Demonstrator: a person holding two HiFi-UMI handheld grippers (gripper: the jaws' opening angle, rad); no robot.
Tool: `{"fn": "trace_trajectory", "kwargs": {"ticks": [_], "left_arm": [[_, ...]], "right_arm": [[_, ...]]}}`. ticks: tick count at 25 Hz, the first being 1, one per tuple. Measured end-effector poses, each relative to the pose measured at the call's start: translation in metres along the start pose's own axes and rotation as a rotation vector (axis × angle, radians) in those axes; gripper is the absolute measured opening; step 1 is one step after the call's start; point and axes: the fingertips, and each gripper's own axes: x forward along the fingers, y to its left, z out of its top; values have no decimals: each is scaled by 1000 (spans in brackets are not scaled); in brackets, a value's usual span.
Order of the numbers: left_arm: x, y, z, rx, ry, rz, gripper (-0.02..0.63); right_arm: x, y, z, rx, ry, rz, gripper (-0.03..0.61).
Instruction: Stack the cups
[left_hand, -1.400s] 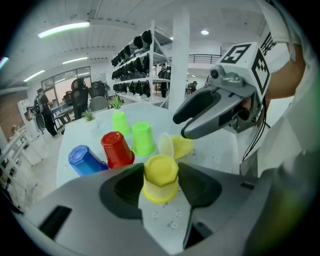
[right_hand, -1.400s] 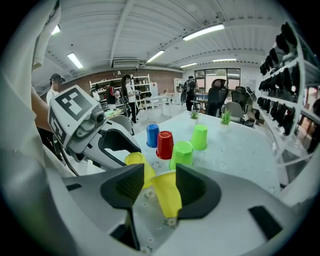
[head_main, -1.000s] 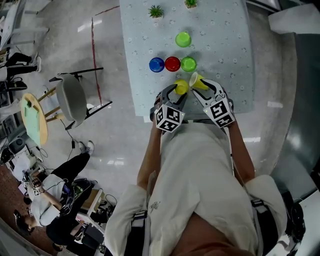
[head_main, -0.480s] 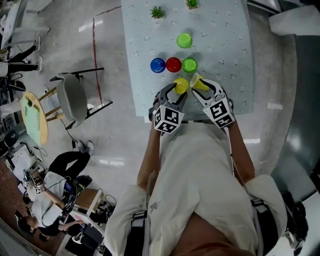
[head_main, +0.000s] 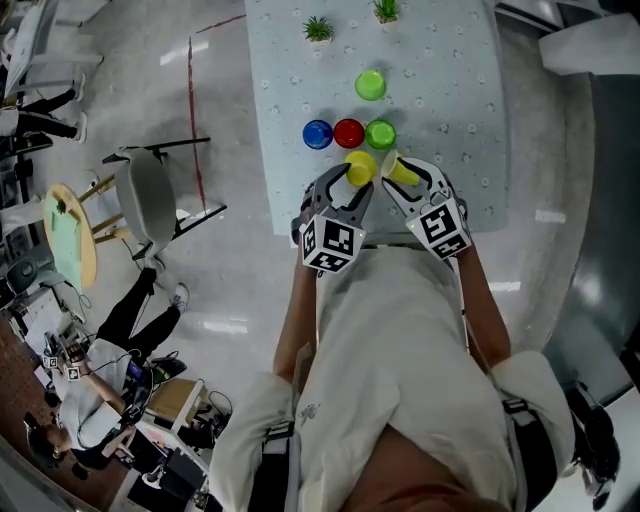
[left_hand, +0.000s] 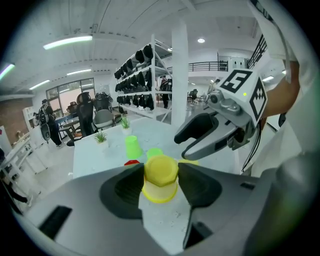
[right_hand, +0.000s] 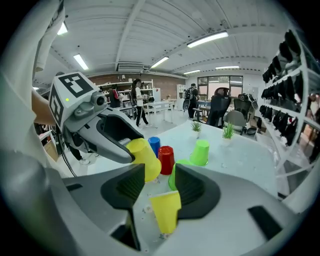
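Now, left gripper (head_main: 357, 180): jaws clamped on the first yellow cup (left_hand: 161, 175), pads pressing both sides near its closed end.
First yellow cup: upside down and tilted, just on the near side of the row of cups.
Right gripper (head_main: 402, 178): jaws gripping the second yellow cup (right_hand: 166, 211), seated deep between them.
Second yellow cup: wide end pointing away from the gripper's body, narrow end toward it; just beside the first yellow cup, contact not clear.
Row on table (head_main: 450, 100): blue cup (head_main: 317, 134), red cup (head_main: 348, 132), near green cup (head_main: 380, 133), side by side; blue and red upside down.
Far green cup (head_main: 370, 85): upside down, alone beyond the row.
Plants (head_main: 318, 28): two small pots near the far edge.
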Motion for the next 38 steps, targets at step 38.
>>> {"fn": "trace_trajectory", "kwargs": {"ticks": [38], "left_arm": [[-2,86,20,-80,9,148,222]], "right_arm": [[17,-14,29,-11,-21,15,178]]}}
